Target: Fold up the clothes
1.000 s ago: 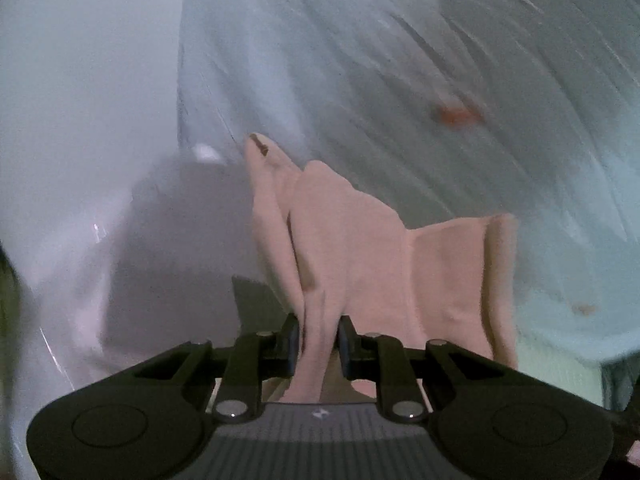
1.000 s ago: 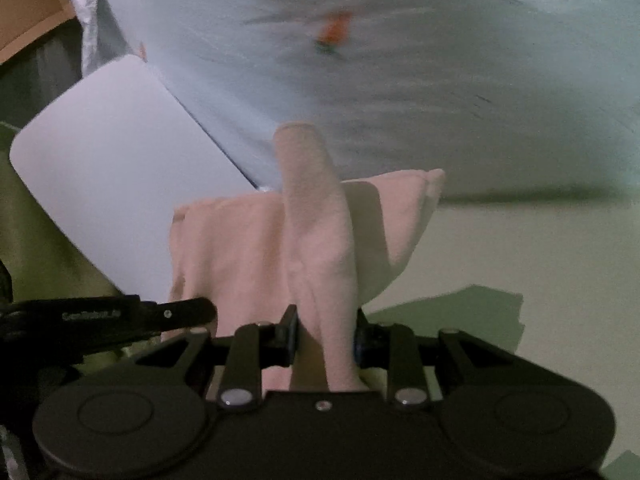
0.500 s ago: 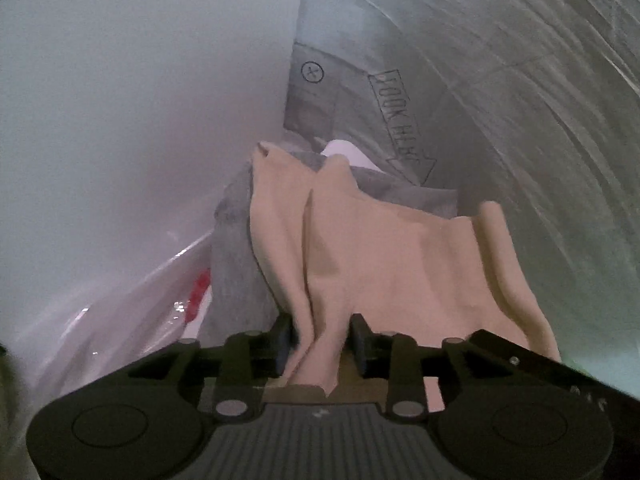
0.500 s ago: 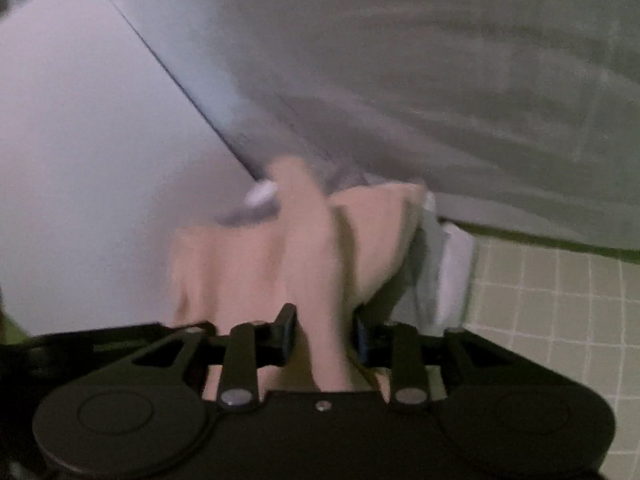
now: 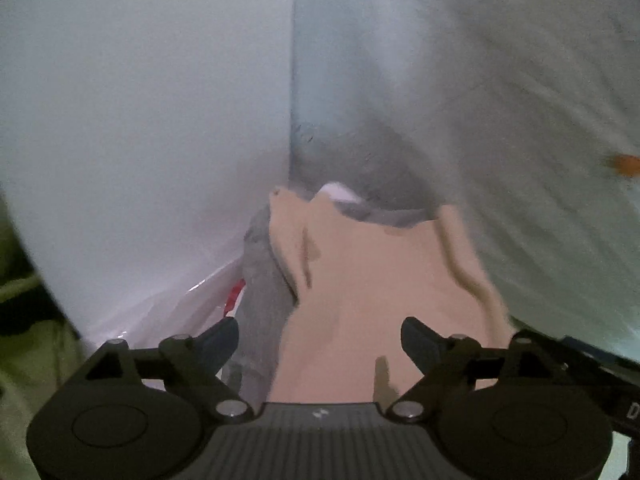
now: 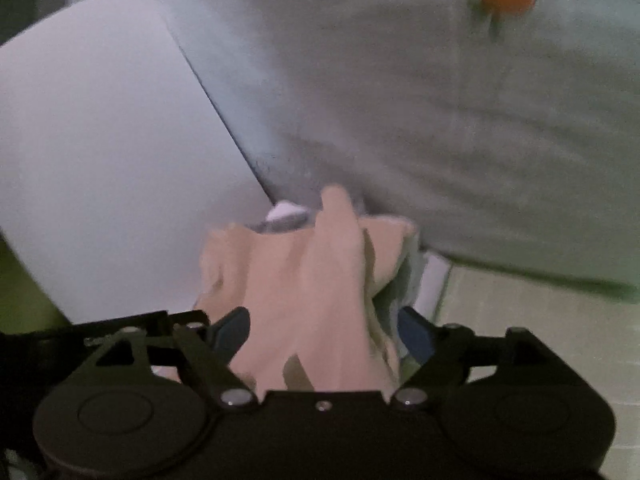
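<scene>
On my far left a white panel [image 5: 140, 120] fills the left wrist view, with a clear plastic bag [image 5: 176, 312] at its foot. Next over, a grey folded garment [image 5: 264, 292] sits in the corner, and the peach garment [image 5: 360, 280] lies on top of it. My left gripper [image 5: 320, 340] has just been opening; its jaws stand wide apart, released, the peach cloth lying between them without either pad pressing it. To the right a pale sheet [image 5: 520, 120] rises with an orange mark [image 5: 624, 164]. My right gripper [image 6: 324, 330] has also just been opening and is released, peach garment [image 6: 304, 280] bunched between the fingers. Green gridded surface [image 6: 540, 340] at far right.
</scene>
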The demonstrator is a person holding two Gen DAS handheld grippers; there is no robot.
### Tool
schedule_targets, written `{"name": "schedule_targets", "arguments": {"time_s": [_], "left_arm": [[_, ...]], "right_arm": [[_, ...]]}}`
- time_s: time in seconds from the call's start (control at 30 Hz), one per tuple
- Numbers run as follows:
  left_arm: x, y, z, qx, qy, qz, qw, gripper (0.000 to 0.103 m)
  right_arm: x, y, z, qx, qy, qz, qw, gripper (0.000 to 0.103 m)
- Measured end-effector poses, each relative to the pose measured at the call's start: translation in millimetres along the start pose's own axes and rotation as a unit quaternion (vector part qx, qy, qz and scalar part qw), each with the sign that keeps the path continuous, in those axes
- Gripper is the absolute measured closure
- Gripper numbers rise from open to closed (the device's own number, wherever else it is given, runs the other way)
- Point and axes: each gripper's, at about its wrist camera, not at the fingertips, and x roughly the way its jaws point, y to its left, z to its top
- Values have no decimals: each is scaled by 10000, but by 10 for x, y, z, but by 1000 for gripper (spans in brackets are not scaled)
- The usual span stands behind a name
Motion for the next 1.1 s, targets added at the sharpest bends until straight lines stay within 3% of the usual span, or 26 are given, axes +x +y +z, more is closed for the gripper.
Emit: {"name": "schedule_targets", "arguments": {"time_s": [0.1,0.17,0.4,0.67,0.87,1.1], "left_arm": [[-420,-110,-284,174,-243,-14,9996,0],[-629,-182,-484,129,-306,16,9994,0],[-1275,-462,-1189,-132,-109,27,9998,0],[-1855,-753,-1869,-175,48,441,9989,0],[-2068,-961,-2185,-71,143,665,9977,0],[-2202,-1125,-2304,64,50,710,9974,0]], "right_arm": [[-498,59,-184,-190,-295,-71,9994,9],[-782,87,-325,-264,-442,-211,9985,0],[-1481,-104,-793,-346,-498,-426,9972,0],[-2178,-364,-1295,-635,-273,-325,9971,0],[-2543,-508,-1597,-815,-98,-246,9963,0],[-2745,-646,-1766,-855,-10,-258,9960,0]]}}
